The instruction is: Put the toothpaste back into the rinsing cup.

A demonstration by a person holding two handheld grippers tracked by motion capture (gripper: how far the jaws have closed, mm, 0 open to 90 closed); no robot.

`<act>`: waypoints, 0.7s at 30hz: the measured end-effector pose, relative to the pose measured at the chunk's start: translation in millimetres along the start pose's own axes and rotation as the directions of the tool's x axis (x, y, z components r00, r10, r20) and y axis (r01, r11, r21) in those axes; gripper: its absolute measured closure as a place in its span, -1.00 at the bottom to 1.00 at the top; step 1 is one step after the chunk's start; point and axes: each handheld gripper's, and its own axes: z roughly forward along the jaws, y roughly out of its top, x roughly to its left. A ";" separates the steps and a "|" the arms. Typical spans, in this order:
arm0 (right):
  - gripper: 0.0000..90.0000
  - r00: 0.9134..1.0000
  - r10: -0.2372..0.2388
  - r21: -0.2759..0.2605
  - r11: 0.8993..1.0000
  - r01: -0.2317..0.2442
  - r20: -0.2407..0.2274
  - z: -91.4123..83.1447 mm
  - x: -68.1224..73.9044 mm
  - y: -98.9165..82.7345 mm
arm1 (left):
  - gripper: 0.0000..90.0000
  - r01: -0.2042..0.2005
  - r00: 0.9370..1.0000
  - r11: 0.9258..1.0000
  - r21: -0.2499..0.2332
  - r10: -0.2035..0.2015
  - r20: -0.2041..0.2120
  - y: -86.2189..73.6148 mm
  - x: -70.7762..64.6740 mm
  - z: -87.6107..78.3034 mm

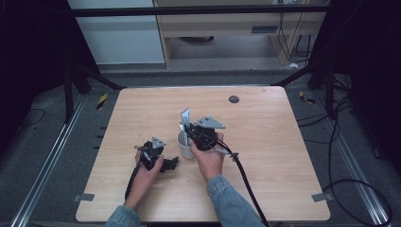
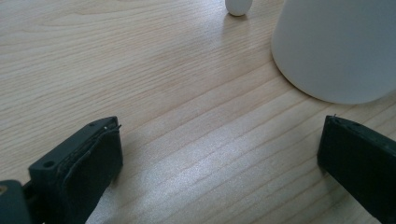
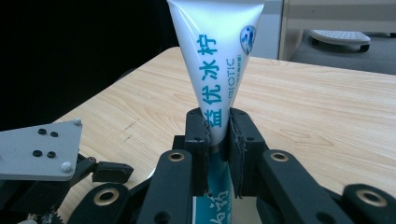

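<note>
A white toothpaste tube (image 3: 212, 51) with blue lettering and a teal lower part stands upright, flat end up. My right gripper (image 3: 218, 135) is shut on its middle. In the high view the tube (image 1: 185, 117) and right gripper (image 1: 190, 134) are just above a white cup (image 1: 184, 145) near the table's centre. My left gripper (image 1: 169, 163) rests low on the table to the left of the cup. Its jaws stand wide open (image 2: 219, 154) over bare wood, with the cup's wall (image 2: 336, 46) just ahead to the right.
A small white rounded object (image 2: 238, 6) lies on the light wooden table (image 1: 265, 156) beyond the cup. A dark round mark (image 1: 233, 99) sits near the far edge. The left gripper's grey plate (image 3: 37, 149) shows low in the right gripper view. Cables trail toward the near edge.
</note>
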 end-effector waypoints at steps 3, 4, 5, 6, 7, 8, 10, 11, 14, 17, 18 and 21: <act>0.75 1.000 0.011 0.000 1.000 -0.011 -0.001 0.1 -0.8 0.0 | -1.00 0.000 1.000 1.000 0.000 0.000 0.000 0.0 0.0 0.0; 0.75 1.000 0.019 0.001 1.000 -0.019 0.000 0.1 -1.5 0.1 | -1.00 0.000 1.000 1.000 0.000 0.000 0.000 0.0 0.0 0.0; 0.75 1.000 0.024 0.003 1.000 -0.024 0.000 0.1 -2.6 0.4 | -1.00 0.000 1.000 1.000 0.000 0.000 0.000 0.0 0.0 0.0; 0.74 1.000 0.028 0.005 1.000 -0.028 -0.001 0.1 -3.8 0.6 | -1.00 0.000 1.000 1.000 -0.001 0.000 0.000 0.0 0.0 0.1; 0.74 1.000 0.029 0.006 1.000 -0.029 0.000 0.0 -5.0 0.8 | -1.00 0.000 1.000 1.000 -0.001 0.000 0.000 0.0 0.0 0.1; 0.74 0.999 0.033 0.007 0.999 -0.033 -0.001 0.1 -6.1 1.1 | -1.00 0.000 1.000 1.000 -0.001 0.000 0.000 0.0 0.0 0.1; 0.74 0.999 0.040 0.009 0.999 -0.040 -0.002 0.4 -8.1 1.4 | -1.00 0.000 1.000 1.000 -0.001 0.000 0.000 0.0 0.0 0.1; 0.74 0.999 0.046 0.010 0.999 -0.046 -0.002 0.4 -8.8 1.5 | -1.00 0.001 1.000 1.000 -0.001 -0.001 0.000 0.0 -0.1 0.1; 0.73 0.999 0.051 0.012 0.999 -0.051 -0.003 0.0 -9.8 1.5 | -1.00 0.000 1.000 1.000 -0.001 0.000 0.000 0.0 0.0 0.1; 0.72 0.999 0.052 0.013 0.999 -0.052 -0.004 -0.3 -9.7 1.7 | -1.00 0.001 1.000 1.000 -0.001 -0.001 0.000 0.0 -0.1 0.1; 0.71 0.999 0.052 0.015 0.999 -0.052 -0.003 -0.3 -9.9 1.6 | -1.00 0.000 1.000 1.000 -0.001 0.000 0.000 0.0 0.0 0.1; 0.69 0.999 0.049 0.023 0.999 -0.048 -0.006 -0.4 -10.0 1.5 | -1.00 0.001 1.000 1.000 -0.001 -0.001 0.000 0.0 -0.1 0.1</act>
